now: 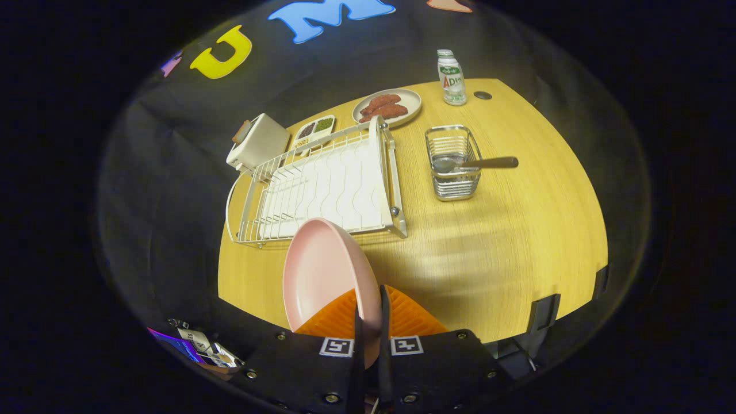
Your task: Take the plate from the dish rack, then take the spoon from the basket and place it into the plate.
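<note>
Wooden table [506, 253] lies bare by its near edge, so the gripper [368, 322], jaws clamped on the pink plate [322, 270] rim, should lower it flat there, short of the dish rack [322, 184] and basket [454, 164] holding the spoon [483, 163].

Matt plate [322, 270]; wire metal rack [322, 184]; wood-grain table [506, 241].

**Little legible print on show**

Here's the small bottle [451, 77] at the table's far edge, wearing a printed label, its lettering too small to make out. Down on the gripper [370, 296], two black-and-white square markers [336, 347], one per side, while its fingers pinch the pink plate [322, 270]
</note>
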Tool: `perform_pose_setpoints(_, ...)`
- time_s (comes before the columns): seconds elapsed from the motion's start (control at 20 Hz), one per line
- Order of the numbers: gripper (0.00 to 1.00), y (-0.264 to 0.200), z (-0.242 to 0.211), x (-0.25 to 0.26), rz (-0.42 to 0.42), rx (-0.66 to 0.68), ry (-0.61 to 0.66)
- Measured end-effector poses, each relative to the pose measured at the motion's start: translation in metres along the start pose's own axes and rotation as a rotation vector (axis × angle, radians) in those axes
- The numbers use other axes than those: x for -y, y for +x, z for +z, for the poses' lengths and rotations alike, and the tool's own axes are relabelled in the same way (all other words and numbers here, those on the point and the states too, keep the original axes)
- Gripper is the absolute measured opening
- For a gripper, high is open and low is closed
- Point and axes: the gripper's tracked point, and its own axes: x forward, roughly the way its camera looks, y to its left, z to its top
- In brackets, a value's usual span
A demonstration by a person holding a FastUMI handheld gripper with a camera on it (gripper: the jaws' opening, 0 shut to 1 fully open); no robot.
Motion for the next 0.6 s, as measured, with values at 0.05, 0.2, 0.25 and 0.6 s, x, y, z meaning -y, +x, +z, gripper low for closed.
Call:
perform_pose_setpoints(0.05, 0.09, 0.01, -0.007, 0.004, 0.012, -0.016, 0.005)
perform_pose_setpoints(0.2, 0.09, 0.032, -0.019, 0.015, 0.034, -0.032, 0.02)
perform_pose_setpoints(0.25, 0.09, 0.038, -0.021, 0.018, 0.044, -0.032, 0.023)
perform_pose_setpoints(0.6, 0.09, 0.073, -0.022, 0.04, 0.128, -0.054, 0.081)
